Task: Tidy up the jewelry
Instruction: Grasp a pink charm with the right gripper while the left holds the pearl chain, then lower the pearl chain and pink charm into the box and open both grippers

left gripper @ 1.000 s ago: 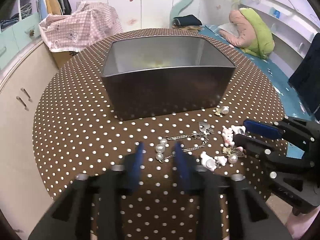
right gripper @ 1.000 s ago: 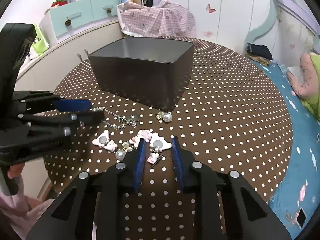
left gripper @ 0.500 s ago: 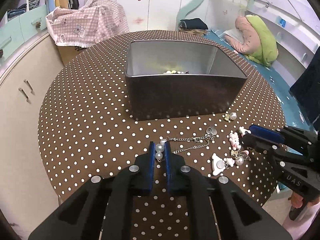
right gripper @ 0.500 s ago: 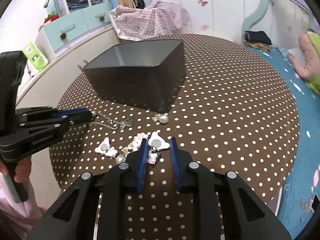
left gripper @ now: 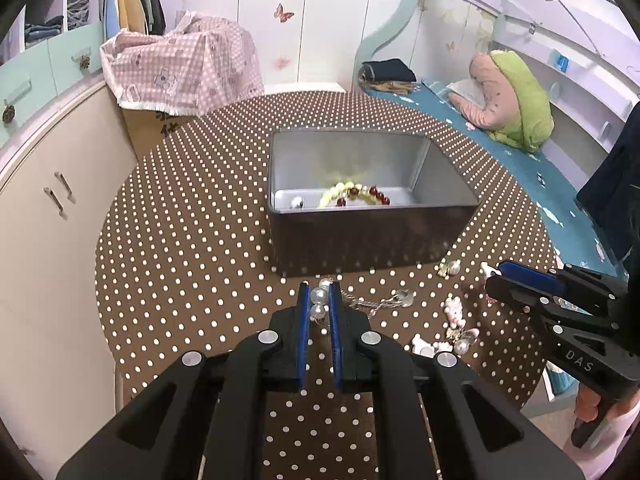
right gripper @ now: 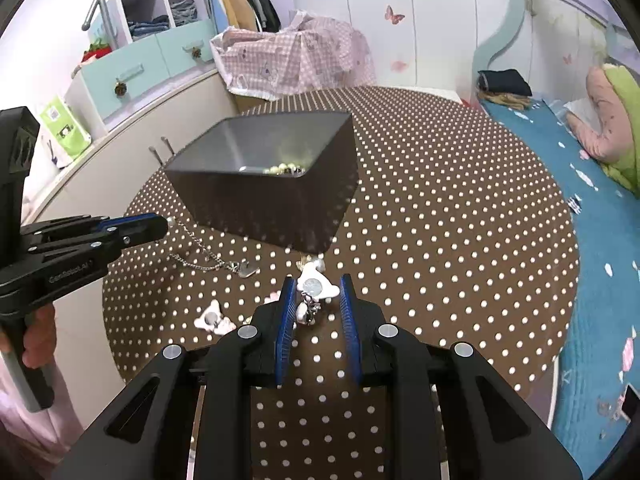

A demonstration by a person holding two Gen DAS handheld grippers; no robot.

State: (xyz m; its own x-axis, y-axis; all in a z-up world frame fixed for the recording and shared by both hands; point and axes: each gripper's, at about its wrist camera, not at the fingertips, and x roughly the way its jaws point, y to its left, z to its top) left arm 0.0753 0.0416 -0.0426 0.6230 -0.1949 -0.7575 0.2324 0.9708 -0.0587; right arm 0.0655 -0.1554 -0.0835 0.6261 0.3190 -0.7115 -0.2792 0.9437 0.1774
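The left gripper clamps 2 pearls of the pearl chain just before the metal box. The right gripper seems closed on a white charm.

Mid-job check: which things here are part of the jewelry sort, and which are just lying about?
Job:
- dark metal rectangular box, beads already inside
- pearl-and-silver chain piece, in the left gripper
- white bear-shaped charm, between the right gripper fingers
- loose pearl earrings and pink charms on the dotted table

Lying about:
- pink checked cloth
- green-and-pink bedding bundle
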